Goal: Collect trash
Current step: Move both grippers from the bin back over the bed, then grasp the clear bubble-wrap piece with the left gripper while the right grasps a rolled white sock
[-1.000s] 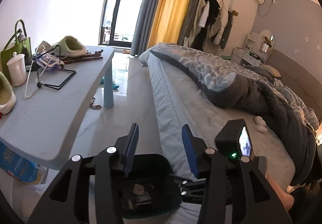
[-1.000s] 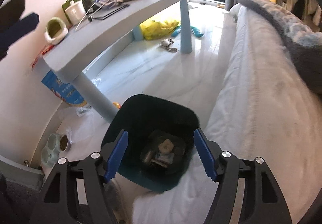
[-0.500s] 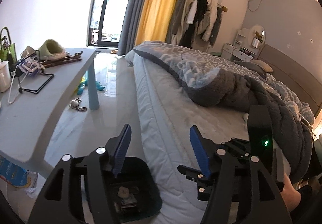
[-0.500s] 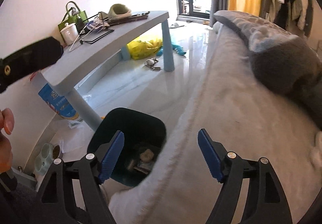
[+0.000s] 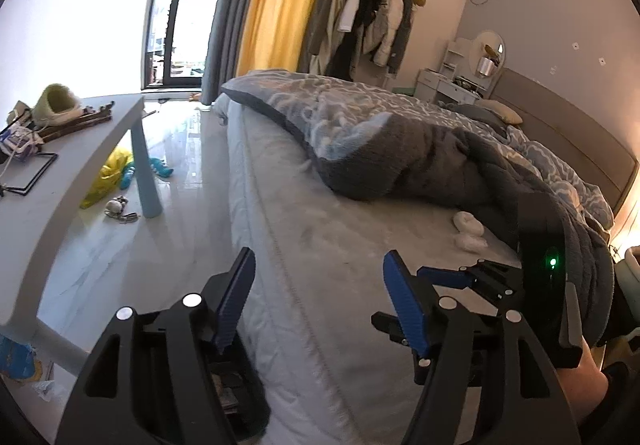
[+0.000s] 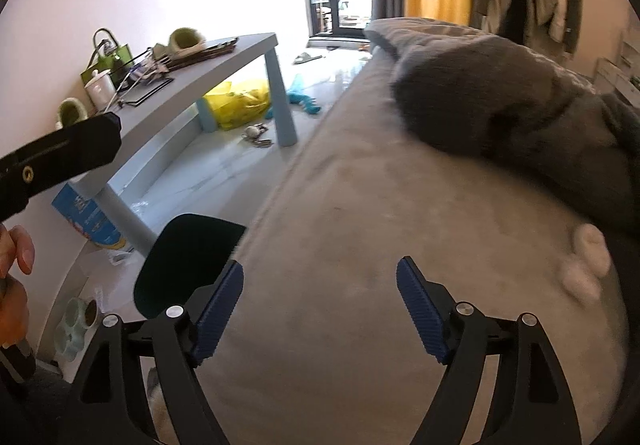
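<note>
Tissue wads (image 6: 585,263) on bed (image 6: 360,245), bin (image 6: 180,261) rim clearest from right tool (image 6: 320,307)

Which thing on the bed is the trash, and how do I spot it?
Find the big bed, then the rumpled gray blanket on it. Beside the blanket's edge, on bare mattress, lie small white crumpled wads, the only white lumps there.

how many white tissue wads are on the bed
2, touching each other on the bare mattress beside the grey duvet: one farther, one nearer. More may hide under the duvet.
</note>
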Demonstrator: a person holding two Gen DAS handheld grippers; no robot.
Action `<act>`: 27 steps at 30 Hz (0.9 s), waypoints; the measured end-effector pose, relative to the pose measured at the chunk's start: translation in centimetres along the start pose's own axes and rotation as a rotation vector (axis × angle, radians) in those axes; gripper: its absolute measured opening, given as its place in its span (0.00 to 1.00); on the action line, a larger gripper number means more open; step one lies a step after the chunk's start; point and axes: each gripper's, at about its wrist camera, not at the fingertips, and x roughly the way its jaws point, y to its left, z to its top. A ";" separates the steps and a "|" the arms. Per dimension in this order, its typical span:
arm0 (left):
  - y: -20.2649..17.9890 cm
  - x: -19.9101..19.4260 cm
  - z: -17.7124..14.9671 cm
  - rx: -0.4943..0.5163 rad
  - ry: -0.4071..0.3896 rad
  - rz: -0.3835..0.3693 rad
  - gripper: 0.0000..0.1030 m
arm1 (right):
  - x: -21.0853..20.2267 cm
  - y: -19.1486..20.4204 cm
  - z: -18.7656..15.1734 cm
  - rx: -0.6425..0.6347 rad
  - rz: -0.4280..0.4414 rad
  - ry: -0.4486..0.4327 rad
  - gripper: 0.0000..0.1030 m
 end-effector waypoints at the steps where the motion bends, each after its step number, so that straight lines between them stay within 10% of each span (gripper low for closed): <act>1: -0.4 0.3 0.1 0.004 0.002 -0.005 0.68 | -0.1 -0.4 0.0 0.003 -0.004 -0.002 0.78; 27: -10.3 11.3 1.1 0.067 0.092 -0.165 0.82 | -2.5 -17.5 0.5 0.102 -0.178 -0.038 0.83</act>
